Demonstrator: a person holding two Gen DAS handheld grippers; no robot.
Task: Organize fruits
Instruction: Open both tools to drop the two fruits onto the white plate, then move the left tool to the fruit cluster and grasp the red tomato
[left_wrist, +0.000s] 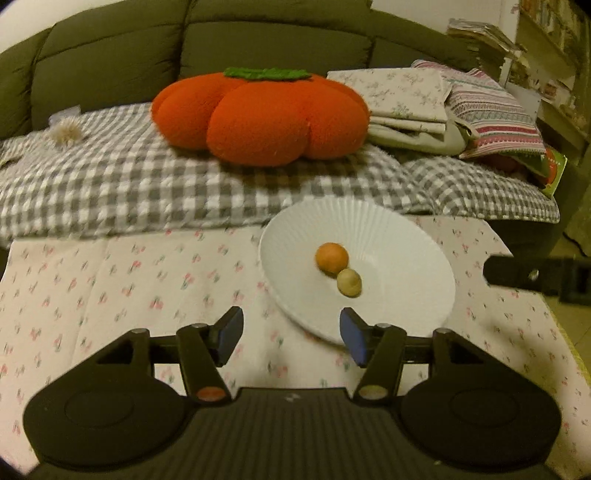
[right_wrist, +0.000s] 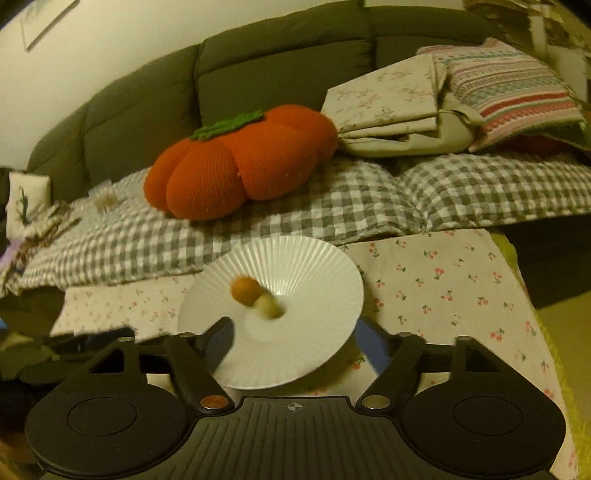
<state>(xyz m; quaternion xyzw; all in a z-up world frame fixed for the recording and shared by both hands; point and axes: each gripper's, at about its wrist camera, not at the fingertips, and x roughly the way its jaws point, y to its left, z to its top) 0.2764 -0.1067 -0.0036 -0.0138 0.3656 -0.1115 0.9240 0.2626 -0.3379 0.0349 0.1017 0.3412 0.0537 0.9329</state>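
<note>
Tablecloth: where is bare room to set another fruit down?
Floral tablecloth is bare left of the white plate, up to the checked blanket. Plate's center is crowded: orange fruit touches pale fruit. Its ribbed rim is free.

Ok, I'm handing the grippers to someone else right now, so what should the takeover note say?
Left gripper: open, holding nothing, hovering over the near edge of the white plate.
Right gripper: open, holding nothing, also at the plate's near rim.
Fruits: the orange fruit and the small pale fruit sit touching each other in the plate's middle, on the cherry-print cloth.
Done: both visible fruits are plated.
Left: no other loose fruit shows in either view; check outside them before stopping.
</note>
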